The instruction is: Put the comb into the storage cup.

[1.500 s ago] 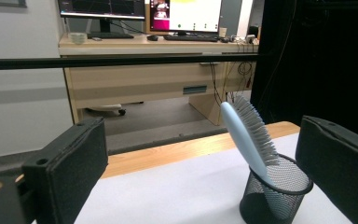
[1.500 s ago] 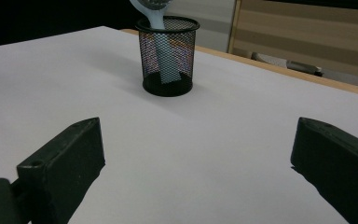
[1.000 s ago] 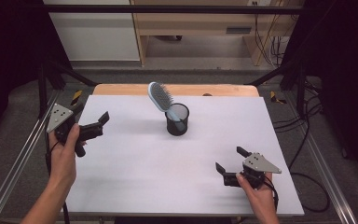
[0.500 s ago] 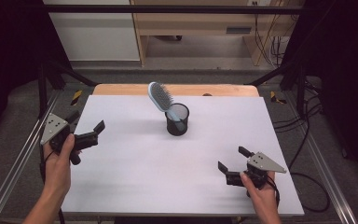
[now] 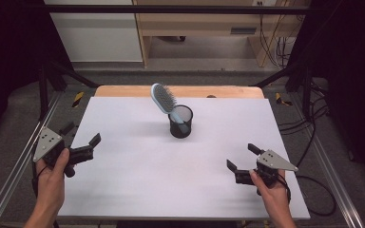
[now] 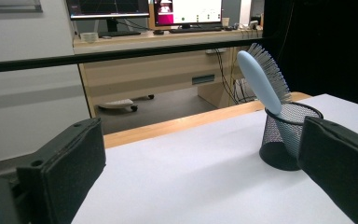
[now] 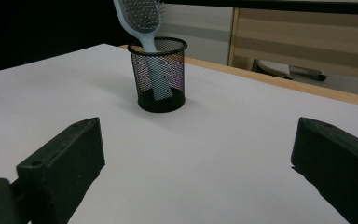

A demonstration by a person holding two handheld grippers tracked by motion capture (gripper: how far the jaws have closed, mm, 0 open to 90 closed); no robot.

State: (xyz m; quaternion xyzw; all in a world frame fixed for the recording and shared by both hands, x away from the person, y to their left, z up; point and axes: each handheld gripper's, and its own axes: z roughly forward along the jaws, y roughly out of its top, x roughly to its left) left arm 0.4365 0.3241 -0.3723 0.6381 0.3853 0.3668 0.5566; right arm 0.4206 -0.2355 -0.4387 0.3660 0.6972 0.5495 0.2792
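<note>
A white table (image 5: 138, 171) filled the middle of the high view, a wooden strip (image 5: 123, 90) along its far edge. Beyond it at top centre stood a wooden desk (image 5: 209, 21); cables (image 5: 271, 40) hung at upper right. Monitors (image 6: 186, 11) sat at top centre of the left gripper view.

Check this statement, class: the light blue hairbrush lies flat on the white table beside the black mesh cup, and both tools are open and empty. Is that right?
Not quite. The hairbrush stands handle-down inside the mesh cup, leaning on its rim, as the right gripper view shows. The rest holds: the left tool and right tool are open and empty over the white table.
</note>
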